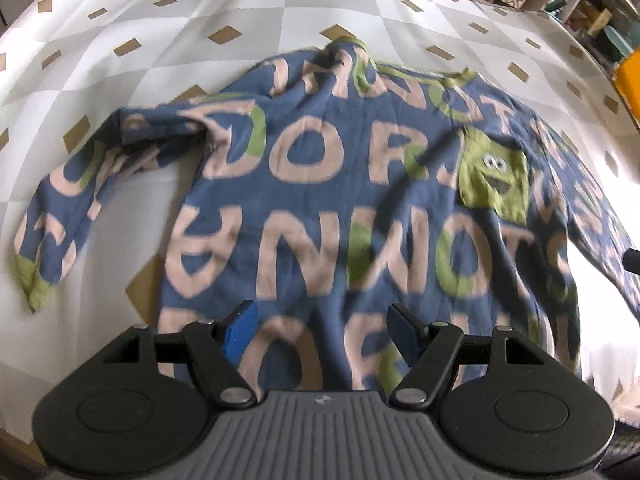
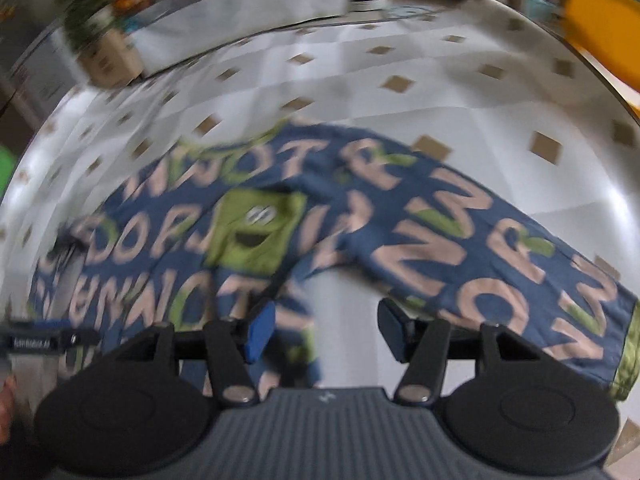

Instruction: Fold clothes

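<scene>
A blue long-sleeved sweater (image 1: 320, 184), printed all over with large pale pink letters and green patches, is spread flat on a bed cover (image 1: 168, 20). In the left wrist view the sweater fills the middle of the picture. Its green-edged collar (image 1: 404, 74) is seen toward twelve o'clock and its hem toward six o'clock, under the gripper. A green pocket with a cartoon face (image 1: 494, 178) is sewn on the chest at about three o'clock from the centre. One sleeve is stretched out toward nine o'clock and ends in a green cuff (image 1: 30, 284). The other sleeve is laid down the side toward four o'clock.

The left gripper (image 1: 322, 330) is held above the lower part of the sweater. Its blue-padded jaws are spread wide, and nothing is held between them.

In the right wrist view, which is heavily blurred, the same sweater (image 2: 360, 232) is seen with a sleeve run out toward four o'clock, ending in a green cuff (image 2: 626, 364). The right gripper (image 2: 326, 330) is held over the gap between sleeve and body. Its jaws are parted moderately and are empty.

The bed cover is white and grey with small brown diamonds. An orange container (image 1: 628, 80) is seen at two o'clock beyond the bed's edge, among cluttered shelves.
</scene>
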A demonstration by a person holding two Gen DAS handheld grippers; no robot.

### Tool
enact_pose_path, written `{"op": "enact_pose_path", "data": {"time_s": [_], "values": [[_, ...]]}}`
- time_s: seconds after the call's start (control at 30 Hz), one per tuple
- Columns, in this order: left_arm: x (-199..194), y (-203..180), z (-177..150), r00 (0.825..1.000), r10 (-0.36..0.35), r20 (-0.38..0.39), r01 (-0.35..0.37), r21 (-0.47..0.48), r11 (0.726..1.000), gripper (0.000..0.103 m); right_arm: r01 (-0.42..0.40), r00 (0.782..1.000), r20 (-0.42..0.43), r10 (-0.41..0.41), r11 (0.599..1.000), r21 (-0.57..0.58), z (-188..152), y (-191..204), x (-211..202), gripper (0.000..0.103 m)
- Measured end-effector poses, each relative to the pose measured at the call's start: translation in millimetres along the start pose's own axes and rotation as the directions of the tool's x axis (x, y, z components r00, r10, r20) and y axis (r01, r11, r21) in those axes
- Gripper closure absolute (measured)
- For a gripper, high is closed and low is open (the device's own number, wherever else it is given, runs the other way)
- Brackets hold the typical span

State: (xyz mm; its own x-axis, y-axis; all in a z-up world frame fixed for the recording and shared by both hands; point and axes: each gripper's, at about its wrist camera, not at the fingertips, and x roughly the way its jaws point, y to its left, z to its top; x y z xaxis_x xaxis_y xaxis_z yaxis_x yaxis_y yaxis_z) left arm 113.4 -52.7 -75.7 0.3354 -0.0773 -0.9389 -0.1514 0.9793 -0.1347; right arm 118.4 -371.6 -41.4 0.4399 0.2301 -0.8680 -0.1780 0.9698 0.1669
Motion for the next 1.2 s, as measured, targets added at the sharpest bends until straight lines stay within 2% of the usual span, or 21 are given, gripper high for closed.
{"op": "enact_pose_path", "data": {"time_s": [0.1, 0.3, 0.43, 0.6, 0.73, 0.87, 0.97, 1.07, 1.13, 1.2], "values": [[-2.2, -1.1, -14.3, 1.000, -0.008, -0.008, 0.008, 0.013, 1.000, 0.033, -0.015, 1.000, -0.010, 0.015, 0.999, -0.028, -8.4, 10.0, -3.9, 0.048], [-4.3, -5.7, -31.9, 1.000, -0.006, 0.000, 0.006, 0.041, 0.999, 0.033, 0.002, 1.000, -0.030, -0.005, 0.995, -0.099, -16.4, 22.5, -0.9, 0.048], [-0.8, -0.2, -39.4, 1.000, 0.013, -0.011, -0.012, 0.025, 1.000, 0.033, -0.036, 0.996, -0.080, 0.029, 0.996, -0.083, -18.6, 23.2, 10.7, 0.048], [4.9, 11.9, -49.2, 0.998, 0.038, -0.041, -0.038, -0.007, 0.999, 0.033, -0.021, 0.993, -0.122, 0.008, 0.995, -0.102, -20.0, 30.7, 33.1, 0.048], [7.9, 23.0, -54.4, 0.996, 0.069, -0.048, -0.071, -0.043, 0.997, 0.033, -0.040, 0.992, -0.124, 0.030, 0.996, -0.075, -20.0, 37.3, 49.1, 0.048], [11.0, 28.7, -64.2, 0.996, 0.062, -0.060, -0.065, -0.065, 0.996, 0.033, -0.037, 0.994, -0.103, 0.030, 0.997, -0.068, -19.1, 44.5, 64.8, 0.048], [15.4, 26.1, -71.2, 0.996, 0.064, -0.062, -0.067, -0.048, 0.997, 0.033, -0.047, 0.992, -0.120, 0.048, 0.999, 0.010, -20.7, 36.7, 79.8, 0.048], [17.4, 21.2, -75.9, 0.996, 0.074, -0.052, -0.075, -0.012, 0.997, 0.032, -0.053, 0.994, -0.094, 0.055, 0.998, 0.031, -23.1, 34.8, 82.3, 0.049], [18.1, 19.3, -77.1, 0.996, 0.077, -0.048, -0.077, 0.006, 0.997, 0.031, 0.000, 0.996, -0.084, 0.002, 1.000, 0.027, -23.3, 34.1, 81.3, 0.050], [18.1, 19.5, -79.2, 0.996, 0.078, -0.047, -0.077, 0.011, 0.997, 0.030, 0.090, 0.992, -0.093, -0.087, 0.996, 0.027, -23.1, 28.9, 81.8, 0.050]]}}
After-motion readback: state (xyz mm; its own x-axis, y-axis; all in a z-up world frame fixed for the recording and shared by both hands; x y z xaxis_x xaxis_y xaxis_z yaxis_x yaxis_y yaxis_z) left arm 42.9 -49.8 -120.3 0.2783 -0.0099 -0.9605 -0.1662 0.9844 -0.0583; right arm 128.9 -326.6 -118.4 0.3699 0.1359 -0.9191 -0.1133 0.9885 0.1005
